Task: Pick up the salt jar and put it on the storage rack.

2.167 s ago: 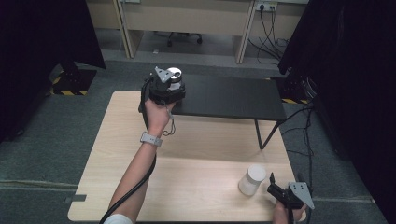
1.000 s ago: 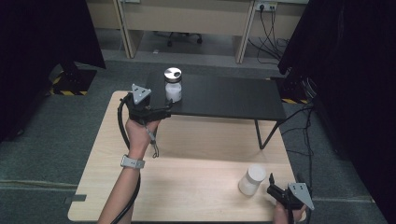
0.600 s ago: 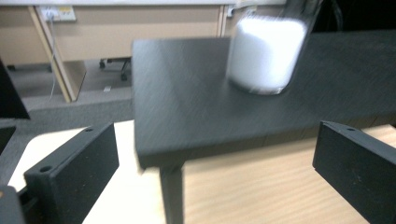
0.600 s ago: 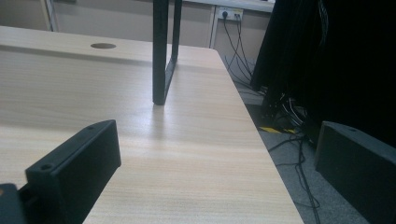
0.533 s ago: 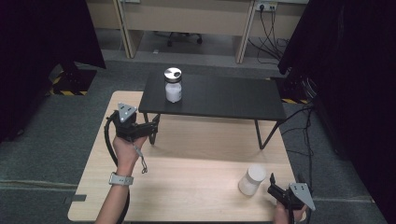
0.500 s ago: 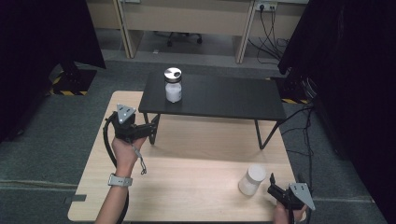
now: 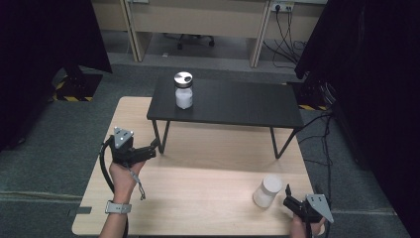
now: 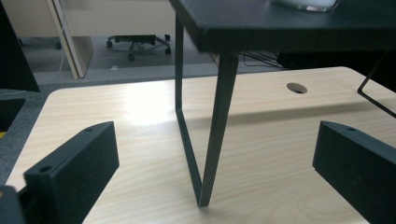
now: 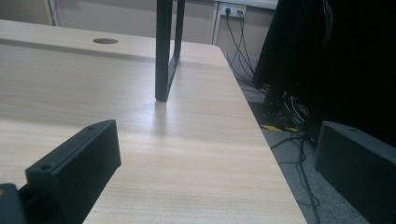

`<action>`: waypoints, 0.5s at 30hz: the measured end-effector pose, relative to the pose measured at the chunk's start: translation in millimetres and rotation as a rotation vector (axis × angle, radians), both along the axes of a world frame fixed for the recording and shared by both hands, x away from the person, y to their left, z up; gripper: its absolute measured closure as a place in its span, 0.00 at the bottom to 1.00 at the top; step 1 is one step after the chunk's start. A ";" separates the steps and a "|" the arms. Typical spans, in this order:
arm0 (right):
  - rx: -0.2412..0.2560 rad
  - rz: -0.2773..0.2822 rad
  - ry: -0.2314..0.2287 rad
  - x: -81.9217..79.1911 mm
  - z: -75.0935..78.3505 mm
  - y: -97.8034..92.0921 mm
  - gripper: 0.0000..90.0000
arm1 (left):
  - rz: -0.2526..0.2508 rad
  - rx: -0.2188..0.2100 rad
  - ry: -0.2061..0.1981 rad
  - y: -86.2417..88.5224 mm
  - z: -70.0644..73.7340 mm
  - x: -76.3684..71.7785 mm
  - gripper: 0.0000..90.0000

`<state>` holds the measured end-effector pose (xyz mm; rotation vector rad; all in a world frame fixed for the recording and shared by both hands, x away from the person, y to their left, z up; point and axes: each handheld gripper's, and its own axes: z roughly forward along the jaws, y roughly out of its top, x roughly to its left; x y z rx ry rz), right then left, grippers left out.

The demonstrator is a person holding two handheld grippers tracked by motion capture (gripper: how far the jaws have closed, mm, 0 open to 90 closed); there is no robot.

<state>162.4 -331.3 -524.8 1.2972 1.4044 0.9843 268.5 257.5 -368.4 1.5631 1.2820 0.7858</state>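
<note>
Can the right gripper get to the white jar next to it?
Probably yes. The right gripper is open and sits just right of the white jar on the wooden table, with nothing between them. It points past the jar, so it would need to turn toward it.

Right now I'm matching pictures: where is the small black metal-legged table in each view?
High view: upper centre, small black table, standing on the light wooden table.
Left gripper view: top edge, its leg at centre.
Right gripper view: one leg, top centre.
Shared landmark: the wooden table.
</note>
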 end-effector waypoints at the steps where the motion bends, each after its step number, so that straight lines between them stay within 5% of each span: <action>1: -0.001 0.000 0.000 0.0 0.0 0.0 0.01 | 0.002 0.006 0.003 0.8 -1.7 -1.6 0.00; 9: 0.005 -0.007 -0.005 -0.3 -0.6 0.3 0.01 | 0.037 0.037 0.032 13.7 -15.9 -15.0 0.00; 15: 0.004 -0.007 -0.003 -0.2 -0.4 0.2 0.01 | 0.055 0.018 0.082 25.1 -32.4 -21.7 0.00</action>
